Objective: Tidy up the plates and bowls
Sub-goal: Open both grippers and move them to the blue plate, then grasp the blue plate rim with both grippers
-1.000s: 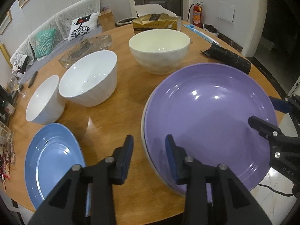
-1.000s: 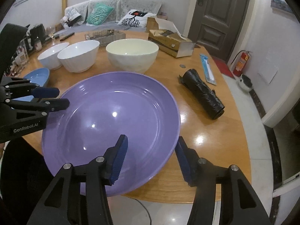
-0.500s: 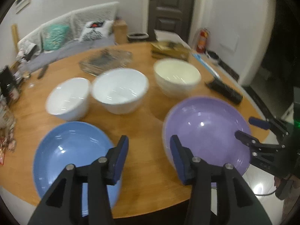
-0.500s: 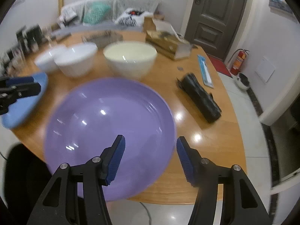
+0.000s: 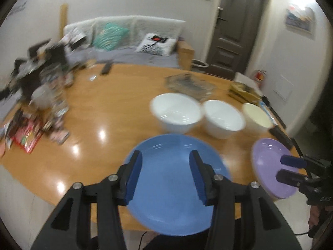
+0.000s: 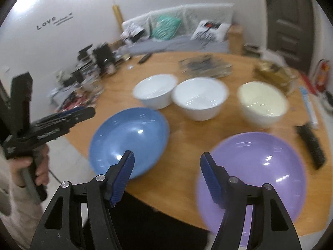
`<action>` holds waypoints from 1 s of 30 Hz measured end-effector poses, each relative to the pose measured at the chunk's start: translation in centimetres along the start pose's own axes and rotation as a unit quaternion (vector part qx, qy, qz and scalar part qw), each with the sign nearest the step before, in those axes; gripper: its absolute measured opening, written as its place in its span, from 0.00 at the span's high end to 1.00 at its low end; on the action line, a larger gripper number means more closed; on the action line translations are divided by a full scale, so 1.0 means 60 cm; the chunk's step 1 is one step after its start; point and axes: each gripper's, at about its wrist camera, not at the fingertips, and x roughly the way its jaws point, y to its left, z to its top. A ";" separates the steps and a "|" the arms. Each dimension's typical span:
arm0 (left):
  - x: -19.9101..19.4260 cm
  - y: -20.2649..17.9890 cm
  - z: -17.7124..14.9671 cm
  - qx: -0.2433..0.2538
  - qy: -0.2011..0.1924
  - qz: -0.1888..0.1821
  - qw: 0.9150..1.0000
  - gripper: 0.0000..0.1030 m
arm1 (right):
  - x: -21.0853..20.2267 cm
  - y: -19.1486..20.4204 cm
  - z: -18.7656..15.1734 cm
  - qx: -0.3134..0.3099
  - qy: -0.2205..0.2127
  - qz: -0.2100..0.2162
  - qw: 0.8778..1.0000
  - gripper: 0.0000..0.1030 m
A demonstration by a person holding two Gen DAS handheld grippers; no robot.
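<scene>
Blue-padded jaws of the left tool (image 5: pixel 165 175) stand apart with nothing between them; the tool hangs above the round blue plate (image 5: pixel 177 184), which lies on the near edge of the round wooden worktop (image 5: pixel 116 114) and overhangs it slightly. The right tool (image 6: pixel 166 173) is released and its jaws are opening, empty, above the bare strip of worktop between the two plates. The blue plate lies ahead and to its left, the round purple plate (image 6: pixel 254 179) directly to its right, also overhanging the near edge. Beyond both tools, three bowls stand upright in a row: a small white bowl (image 6: pixel 155 91), touching or nearly touching a larger white bowl (image 6: pixel 199 98), then, apart to the right, a cream bowl (image 6: pixel 263 103). A black cylindrical roll (image 6: pixel 310 145) lies right of the purple plate.
</scene>
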 end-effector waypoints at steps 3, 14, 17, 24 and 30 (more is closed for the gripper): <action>0.016 0.059 -0.020 -0.037 0.015 0.014 0.999 0.58 | 0.036 0.026 0.005 -0.004 0.021 0.004 1.000 0.40; 0.091 0.121 -0.076 -0.080 0.061 -0.002 0.995 0.67 | 0.159 0.043 -0.008 0.000 0.094 -0.033 0.995 0.54; 0.103 0.116 -0.082 -0.074 0.067 -0.012 0.995 0.80 | 0.175 0.039 -0.008 0.005 0.103 -0.040 0.994 0.63; 0.114 0.107 -0.080 -0.070 0.064 -0.015 0.995 0.89 | 0.191 0.041 -0.009 -0.006 0.112 -0.050 0.992 0.78; 0.118 0.102 -0.079 -0.062 0.066 -0.013 0.996 0.91 | 0.192 0.045 -0.010 -0.014 0.109 -0.053 0.992 0.83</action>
